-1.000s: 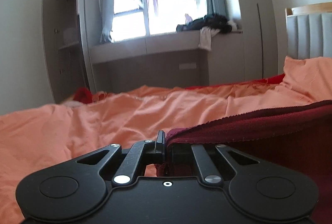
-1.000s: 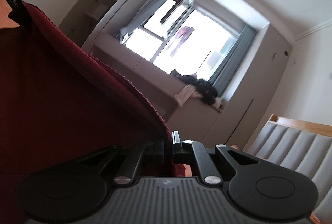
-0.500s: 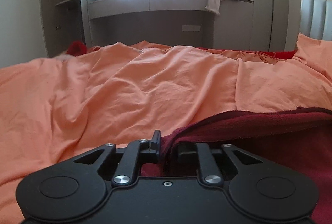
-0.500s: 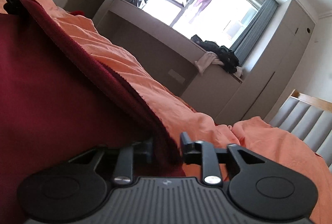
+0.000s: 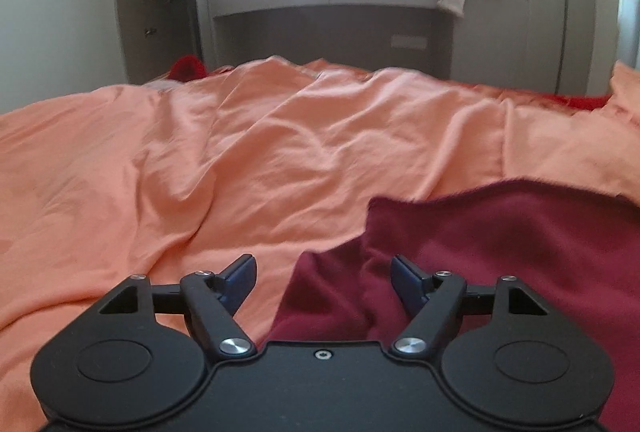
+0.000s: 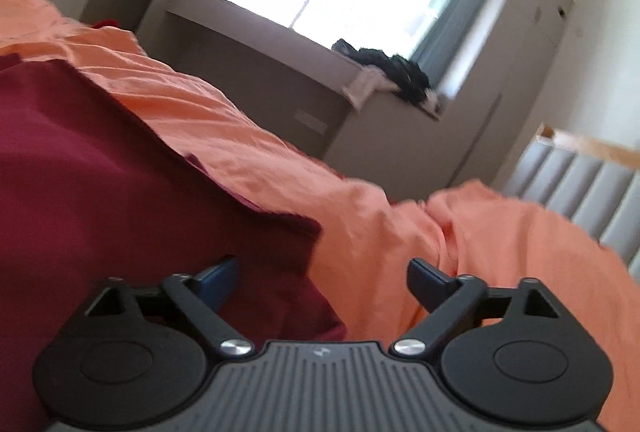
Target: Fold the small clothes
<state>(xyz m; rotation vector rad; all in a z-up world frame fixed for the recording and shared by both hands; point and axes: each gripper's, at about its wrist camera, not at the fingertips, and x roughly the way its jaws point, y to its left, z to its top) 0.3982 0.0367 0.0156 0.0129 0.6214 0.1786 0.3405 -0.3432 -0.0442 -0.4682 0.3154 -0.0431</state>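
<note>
Left wrist view: left gripper [image 5: 323, 274] spread wide, holding nothing. Maroon garment [image 5: 500, 252] lies flat on the orange bedsheet [image 5: 240, 152], filling the 3 to 5 o'clock area, one corner bunched between the jaws.

Right wrist view: right gripper [image 6: 322, 278] also released, empty. The garment spreads toward 9 o'clock, its edge running to 12; sheet at 3 o'clock.

Judgement: a fold looks laid down. To do it well, back both grippers straight off without snagging cloth, then flatten the bunched corner.
</note>
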